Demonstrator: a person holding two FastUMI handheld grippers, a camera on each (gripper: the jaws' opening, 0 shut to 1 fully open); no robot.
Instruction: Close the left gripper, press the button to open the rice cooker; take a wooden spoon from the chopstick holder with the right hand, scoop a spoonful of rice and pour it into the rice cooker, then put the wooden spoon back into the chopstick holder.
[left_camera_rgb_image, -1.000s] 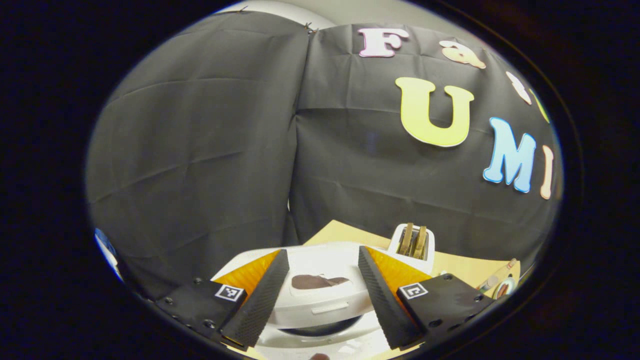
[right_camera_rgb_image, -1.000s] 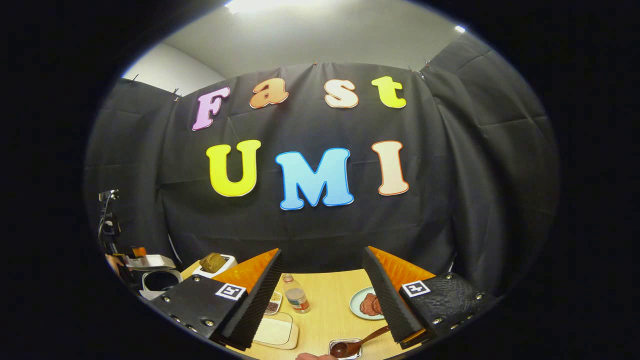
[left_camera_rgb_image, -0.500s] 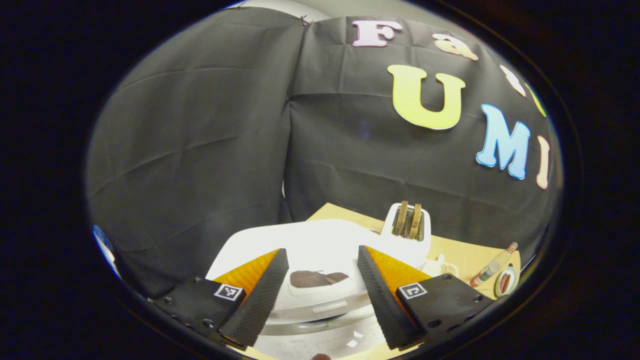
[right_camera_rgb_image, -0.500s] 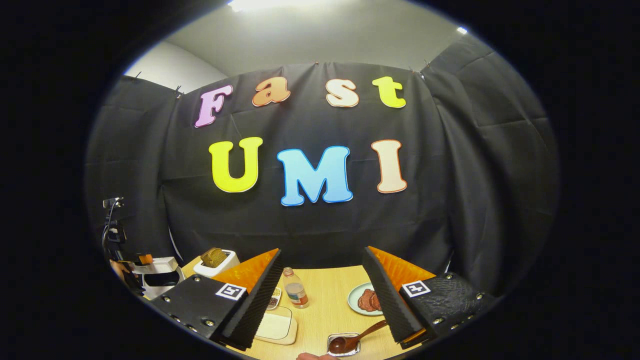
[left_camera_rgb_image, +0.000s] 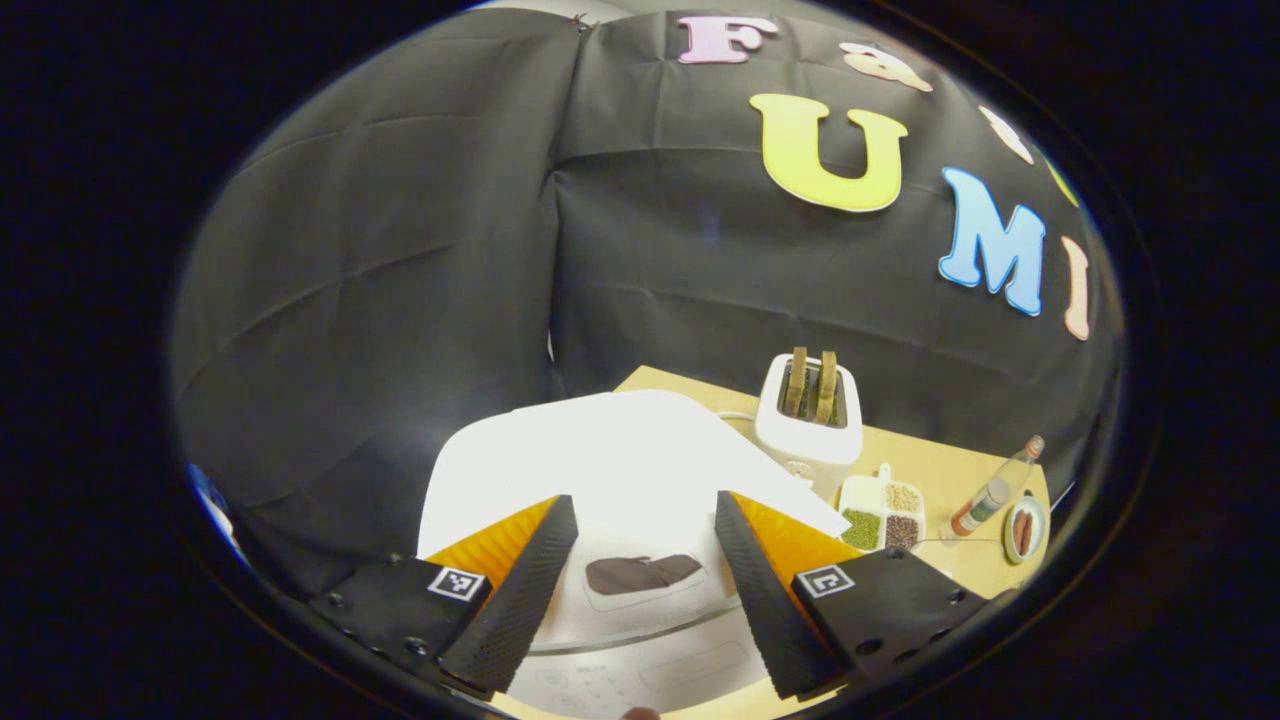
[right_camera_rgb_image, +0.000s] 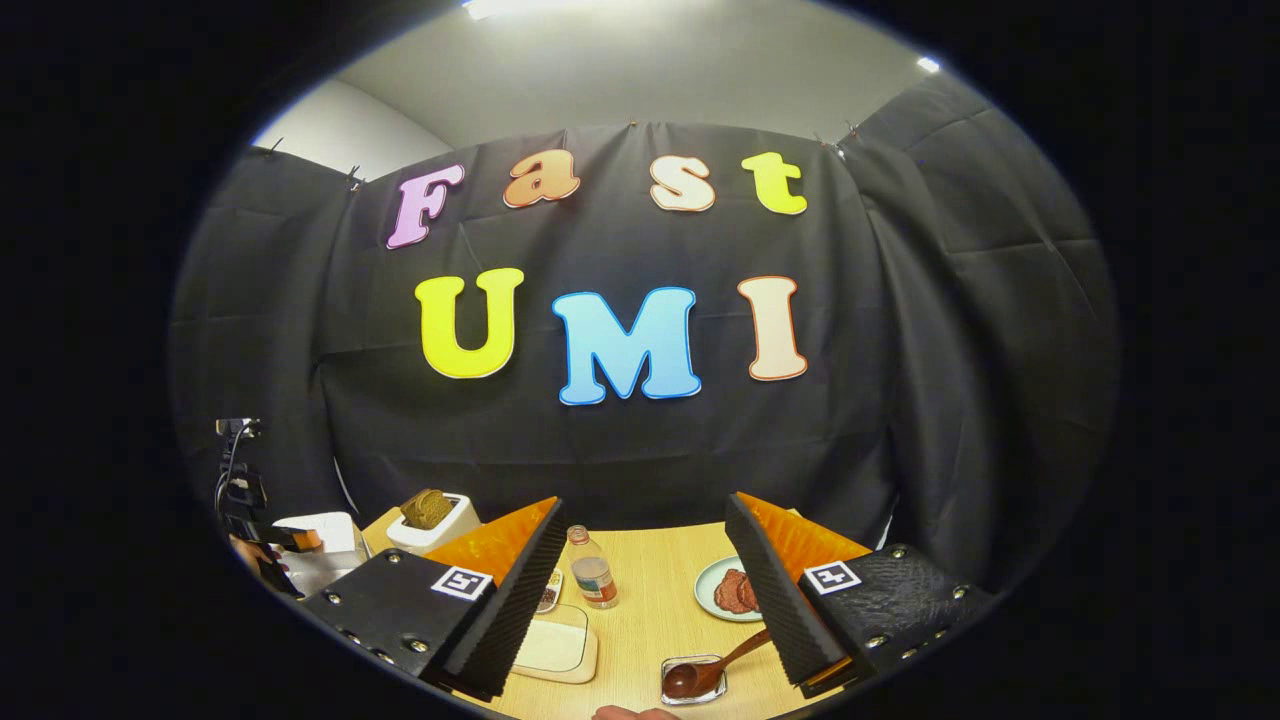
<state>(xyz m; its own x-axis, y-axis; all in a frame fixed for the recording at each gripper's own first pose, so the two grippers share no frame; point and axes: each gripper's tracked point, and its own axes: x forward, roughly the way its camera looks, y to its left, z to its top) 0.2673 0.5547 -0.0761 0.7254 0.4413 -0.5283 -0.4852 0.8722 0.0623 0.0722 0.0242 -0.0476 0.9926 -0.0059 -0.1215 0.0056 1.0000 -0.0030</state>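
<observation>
Smooth white rice cooker (left_camera_rgb_image: 640, 470) with its lid down, under the spread left gripper (left_camera_rgb_image: 645, 585).

Ribbed black pads with orange backs, holding nothing. Right gripper (right_camera_rgb_image: 650, 600) also wide apart and empty; glossy brown wooden spoon (right_camera_rgb_image: 705, 672) lies in a small tray on the pale wood table (right_camera_rgb_image: 650, 620).

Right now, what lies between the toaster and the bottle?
In the left gripper view, a white divided dish of grains sits between the toaster and the bottle.

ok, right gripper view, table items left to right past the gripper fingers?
Rice cooker → toaster → bottle → wooden spoon → plate.
</observation>
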